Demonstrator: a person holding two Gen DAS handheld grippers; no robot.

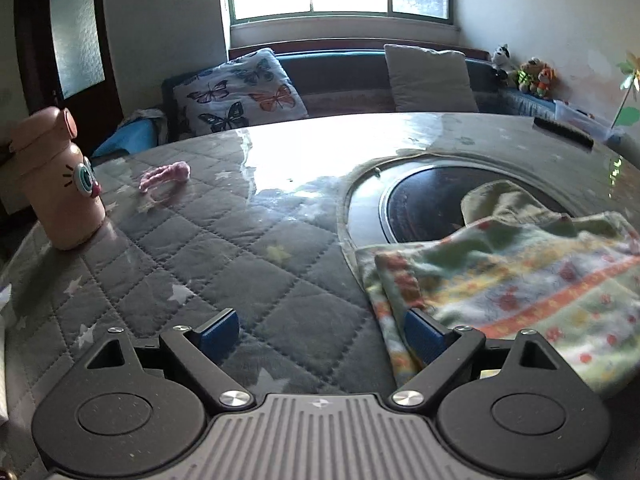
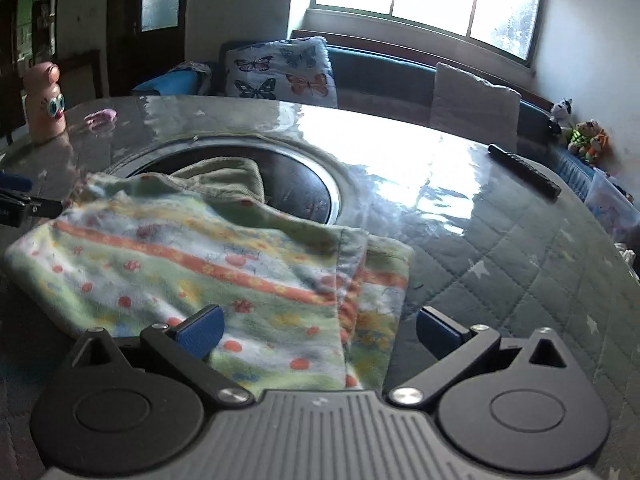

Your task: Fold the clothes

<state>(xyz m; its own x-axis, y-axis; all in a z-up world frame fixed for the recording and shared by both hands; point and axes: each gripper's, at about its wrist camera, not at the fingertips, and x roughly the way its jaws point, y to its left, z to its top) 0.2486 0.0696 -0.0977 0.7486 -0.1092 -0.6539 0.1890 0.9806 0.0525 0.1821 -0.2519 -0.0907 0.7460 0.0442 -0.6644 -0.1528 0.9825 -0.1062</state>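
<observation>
- The garment (image 2: 224,256), a soft fleecy piece with orange stripes and red dots, lies partly folded near the middle of the bench (image 1: 208,264), its far part draped over the dark round inset (image 2: 304,188) there.
- The left tongs (image 1: 320,336) are spread wide with nothing between them; their right pad sits just at the garment's left edge, the left pad over bare quilted cover.
- The right tongs (image 2: 320,330) are also spread and hold nothing; they hover over the garment's near right corner, where a doubled layer shows.
- Risk: at that right corner two layers overlap unevenly, so a pinch there could catch only the top layer and pull the fold askew.
- Risk: the bench's glossy clear sheet looks slippery, so a one-sided tug may slide the whole garment instead of turning it over.
- Risk: the part hanging into the inset could drag or snag on its rim when lifted.
- The pink bottle (image 1: 60,184) near the left edge and the dark remote (image 2: 524,170) toward the far right stand well apart from the garment, so a knock seems unlikely.
</observation>
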